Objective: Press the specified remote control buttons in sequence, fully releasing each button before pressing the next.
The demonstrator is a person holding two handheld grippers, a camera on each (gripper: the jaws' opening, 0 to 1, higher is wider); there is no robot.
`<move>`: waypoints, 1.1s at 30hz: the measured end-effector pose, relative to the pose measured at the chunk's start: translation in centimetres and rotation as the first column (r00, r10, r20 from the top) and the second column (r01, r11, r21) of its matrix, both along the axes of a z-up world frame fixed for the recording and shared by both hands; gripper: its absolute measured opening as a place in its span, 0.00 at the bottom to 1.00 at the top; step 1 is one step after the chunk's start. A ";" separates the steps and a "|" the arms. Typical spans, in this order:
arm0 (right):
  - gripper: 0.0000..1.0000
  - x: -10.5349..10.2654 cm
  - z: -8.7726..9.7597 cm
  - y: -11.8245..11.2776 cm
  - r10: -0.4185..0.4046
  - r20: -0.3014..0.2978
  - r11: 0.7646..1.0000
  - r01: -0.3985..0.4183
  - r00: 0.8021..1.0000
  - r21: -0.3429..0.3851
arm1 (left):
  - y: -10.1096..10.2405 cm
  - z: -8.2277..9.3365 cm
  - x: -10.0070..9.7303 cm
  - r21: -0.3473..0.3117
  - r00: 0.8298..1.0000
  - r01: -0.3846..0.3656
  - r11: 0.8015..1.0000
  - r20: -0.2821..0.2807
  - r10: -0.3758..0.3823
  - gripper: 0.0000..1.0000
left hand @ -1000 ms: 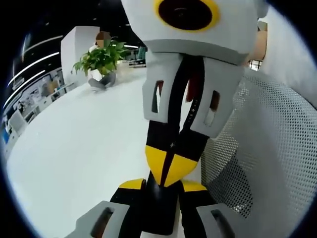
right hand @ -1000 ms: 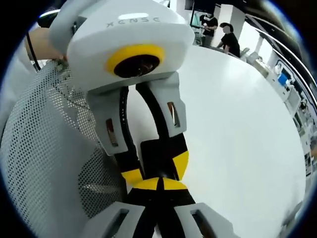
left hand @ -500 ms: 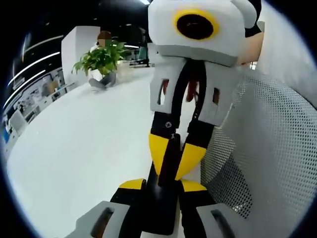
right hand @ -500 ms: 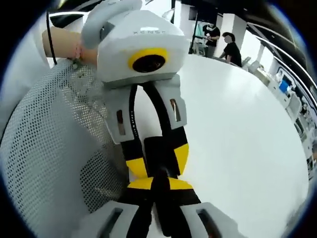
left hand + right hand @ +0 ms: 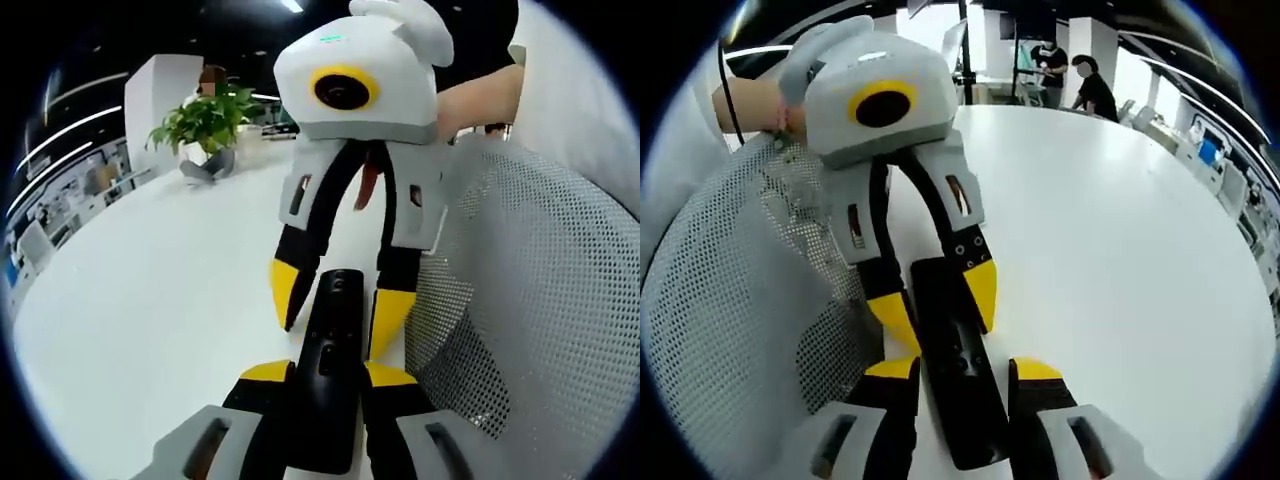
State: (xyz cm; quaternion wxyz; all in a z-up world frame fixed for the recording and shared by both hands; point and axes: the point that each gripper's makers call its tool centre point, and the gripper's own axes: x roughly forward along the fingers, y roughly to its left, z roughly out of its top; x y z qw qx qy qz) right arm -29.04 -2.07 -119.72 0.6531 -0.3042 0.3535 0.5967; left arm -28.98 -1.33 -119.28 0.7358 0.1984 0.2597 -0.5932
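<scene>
Remote control (image 5: 330,370): black, long, lying on the white desk (image 5: 150,300); one end sits between the left tongs (image 5: 328,372), the other between the right tongs (image 5: 965,368).
Left tongs: clenched on the remote's near end, steadying it.
Right tongs: released, jaws spread either side of the remote, not gripping.
Surroundings: mesh chair back (image 5: 540,300) just beside both tongs; potted plant (image 5: 205,125) well beyond.
Step advice: judged, press with one yellow tip only, lift fully clear before the next button.
</scene>
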 end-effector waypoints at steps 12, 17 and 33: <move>0.24 -0.3 0.2 0.2 0.013 0.040 0.999 -0.014 0.999 0.043 | -0.1 0.1 0.2 0.016 0.999 -0.031 0.999 -0.041 0.032 0.29; 0.24 -0.2 0.2 0.2 0.006 0.037 0.999 -0.008 0.999 0.053 | 0.1 0.8 0.8 -0.010 0.998 -0.053 0.999 -0.038 0.053 0.37; 0.24 -0.2 0.2 0.5 -0.030 0.045 0.996 0.026 0.999 0.082 | 4.9 8.3 3.8 -0.083 0.931 -0.354 0.932 0.066 0.359 0.61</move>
